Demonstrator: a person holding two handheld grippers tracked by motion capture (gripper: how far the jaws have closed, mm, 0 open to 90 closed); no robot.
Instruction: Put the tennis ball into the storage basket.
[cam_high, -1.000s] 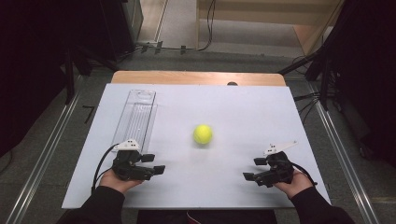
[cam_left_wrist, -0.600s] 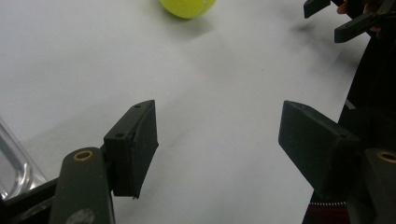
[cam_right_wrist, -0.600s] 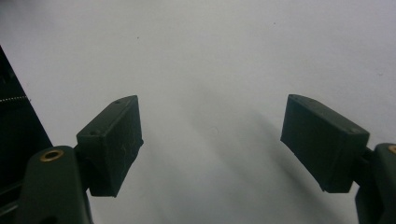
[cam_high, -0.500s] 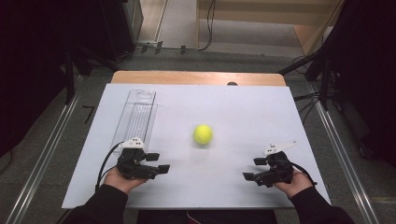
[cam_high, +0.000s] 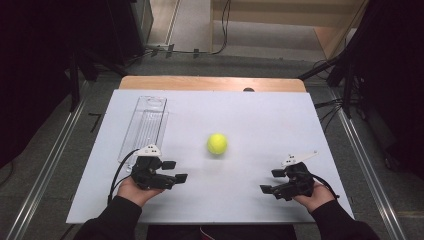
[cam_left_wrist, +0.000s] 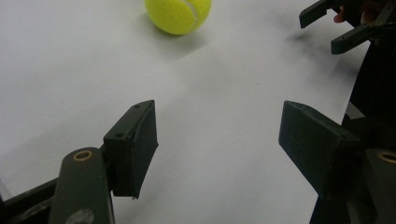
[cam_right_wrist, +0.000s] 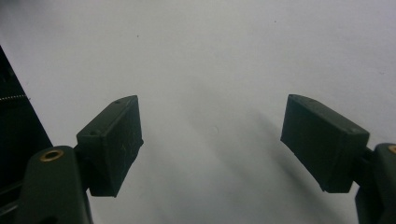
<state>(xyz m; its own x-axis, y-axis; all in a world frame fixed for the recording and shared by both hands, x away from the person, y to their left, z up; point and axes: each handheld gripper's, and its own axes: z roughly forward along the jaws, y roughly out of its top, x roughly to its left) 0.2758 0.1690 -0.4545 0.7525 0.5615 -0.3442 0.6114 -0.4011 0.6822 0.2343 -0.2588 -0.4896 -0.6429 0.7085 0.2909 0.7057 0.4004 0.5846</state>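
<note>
A yellow-green tennis ball (cam_high: 217, 143) rests on the white table top (cam_high: 260, 120) near its middle. My left gripper (cam_high: 180, 170) is held low over the table's near left. It points right, toward the middle, and its jaws stand apart with nothing between them. In the left gripper view the ball (cam_left_wrist: 177, 14) lies ahead and left of the gap between the jaws (cam_left_wrist: 217, 130), well clear of it. My right gripper (cam_high: 267, 181) is at the near right, pointing left, open and empty (cam_right_wrist: 212, 135). It also shows far off in the left gripper view (cam_left_wrist: 317, 32).
A long clear plastic tray (cam_high: 147, 125) lies along the table's left side, just beyond my left hand. The wooden table edge (cam_high: 210, 83) runs along the far side. Dark stands and cables ring the table on the floor.
My left gripper has edged a little to the right, toward the table's middle. The right gripper and the ball have stayed where they were.
</note>
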